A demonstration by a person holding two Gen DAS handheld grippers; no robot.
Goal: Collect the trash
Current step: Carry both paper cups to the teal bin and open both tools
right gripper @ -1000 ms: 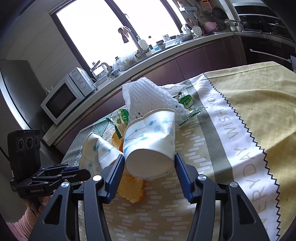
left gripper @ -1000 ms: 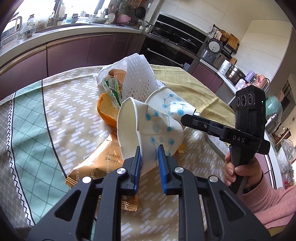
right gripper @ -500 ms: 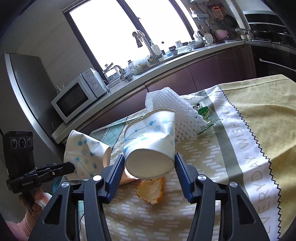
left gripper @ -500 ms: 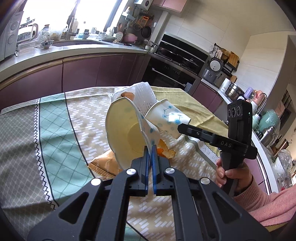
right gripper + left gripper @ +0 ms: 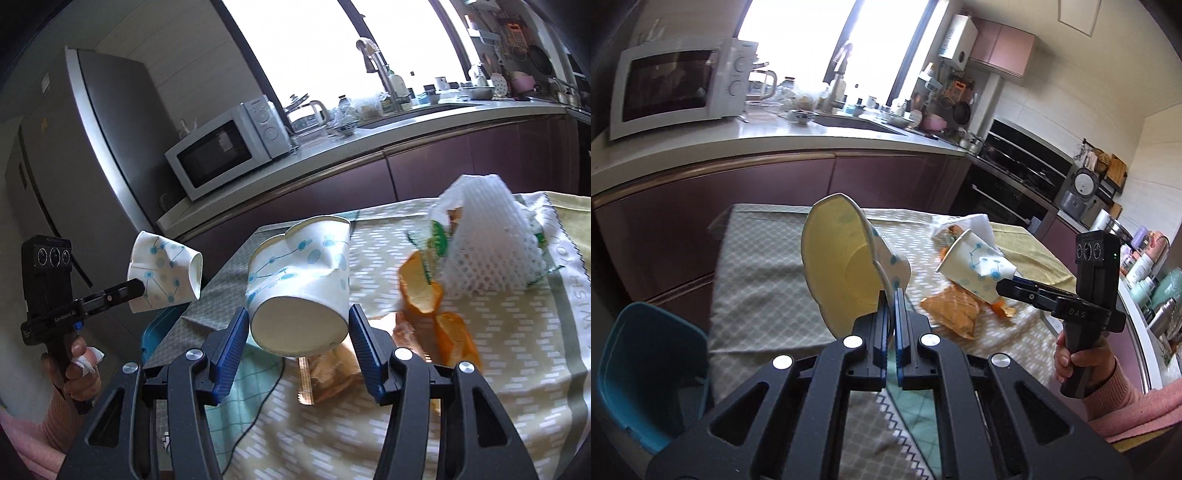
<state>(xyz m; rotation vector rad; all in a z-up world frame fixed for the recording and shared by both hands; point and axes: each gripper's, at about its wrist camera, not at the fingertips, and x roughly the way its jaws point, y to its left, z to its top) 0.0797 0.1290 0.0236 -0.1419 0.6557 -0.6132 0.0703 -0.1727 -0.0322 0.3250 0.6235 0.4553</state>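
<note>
My left gripper is shut flat on the wall of a crushed white paper cup with blue dots. The cup's cream inside faces the camera, and it hangs above the table's left end. The right wrist view shows the same cup at the tip of the left gripper. My right gripper is shut on a second dented paper cup, pads on both sides near its base. That cup is lifted off the cloth. A blue bin stands on the floor below the table's left end.
On the patterned tablecloth lie a golden snack wrapper, orange peel and a white foam net over green-printed packaging. A purple-fronted counter with a microwave runs behind. A person's hands hold both gripper handles.
The left jaws closed flat on the cup wall. Both grippers rose with their cups and swung left toward the table's end, and the blue bin came into view.
</note>
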